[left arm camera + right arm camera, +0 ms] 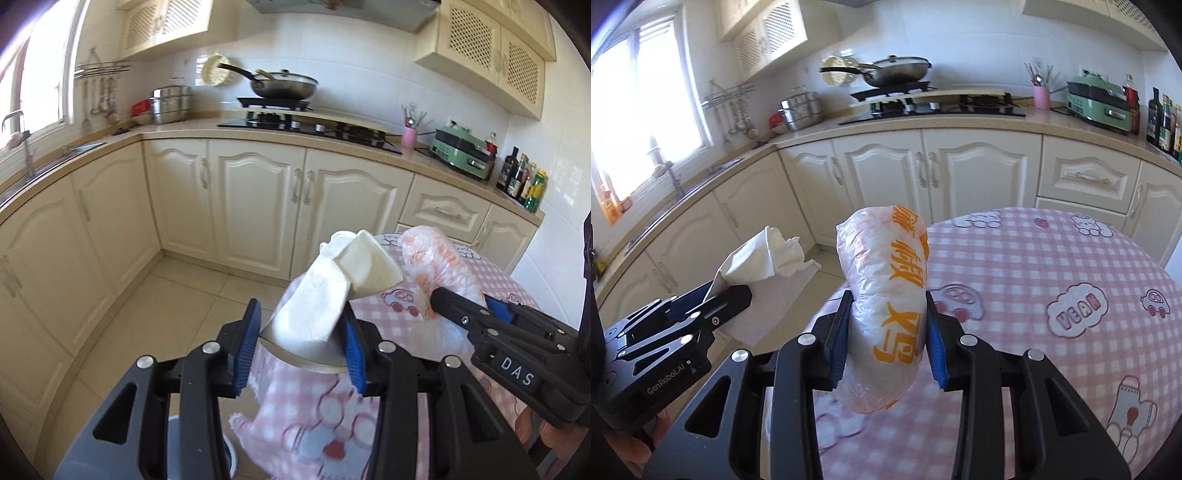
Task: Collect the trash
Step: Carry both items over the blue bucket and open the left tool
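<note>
Tongs in both our hands are loaded above a kitchen table. From the left wrist view, we see the left tongs (301,334) closed on a crumpled white tissue (332,284), which rises up and away from the blue pads (247,339) with its long axis running roughly along the fingers, over the edge of the pink checked tabletop (391,306); off to the right, the right tongs (465,306) reach in with an orange-printed plastic bag (439,266) bulging ahead of their tips. From the right wrist view, we see those right tongs (888,332) clamped around the middle of the plastic bag (886,306), the bundle standing nearly upright, its ends sticking out above and below the pads, held clear over the near rim of the tabletop (1052,258); the left tongs (713,299) sit lower left, out past the table's edge above the floor, the tissue (768,254) fanning upward from them. We judge both pieces of trash lifted and ready for carrying; no bin is clearly identifiable in either view, though a rounded grey-blue object (199,443) shows low beneath the left tongs, so the left hand appears nearer to any drop on that side.
</note>
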The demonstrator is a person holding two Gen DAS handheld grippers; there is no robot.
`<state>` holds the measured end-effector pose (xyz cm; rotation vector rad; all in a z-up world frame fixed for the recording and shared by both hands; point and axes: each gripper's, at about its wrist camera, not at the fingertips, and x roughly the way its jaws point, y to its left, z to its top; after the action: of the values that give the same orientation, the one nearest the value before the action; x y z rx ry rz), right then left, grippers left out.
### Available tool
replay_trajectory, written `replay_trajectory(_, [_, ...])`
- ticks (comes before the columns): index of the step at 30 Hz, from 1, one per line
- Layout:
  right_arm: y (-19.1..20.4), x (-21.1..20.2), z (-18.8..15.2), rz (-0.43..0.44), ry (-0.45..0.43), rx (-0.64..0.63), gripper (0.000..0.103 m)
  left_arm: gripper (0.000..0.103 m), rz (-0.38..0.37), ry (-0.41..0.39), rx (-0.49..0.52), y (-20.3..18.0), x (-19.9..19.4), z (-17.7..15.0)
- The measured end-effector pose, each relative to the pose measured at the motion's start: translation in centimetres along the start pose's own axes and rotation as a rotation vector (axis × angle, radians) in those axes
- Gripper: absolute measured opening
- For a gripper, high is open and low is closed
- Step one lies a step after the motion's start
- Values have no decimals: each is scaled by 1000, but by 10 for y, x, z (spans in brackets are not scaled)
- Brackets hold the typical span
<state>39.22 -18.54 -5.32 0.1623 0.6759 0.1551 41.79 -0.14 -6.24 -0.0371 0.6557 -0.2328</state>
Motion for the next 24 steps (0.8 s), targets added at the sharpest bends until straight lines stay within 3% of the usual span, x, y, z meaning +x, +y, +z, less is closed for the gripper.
replay_trajectory(12, [119, -22, -50, 169, 48, -131, 34, 41, 164, -7, -140, 81, -100, -67])
replay_trajectory(18, [170, -3, -84, 225, 116, -192, 34, 41, 251, 39, -229, 129, -111, -109])
replay_trajectory(24, [199, 30, -119, 235, 196, -240, 34, 41, 303, 123, -303, 171, -94, -148])
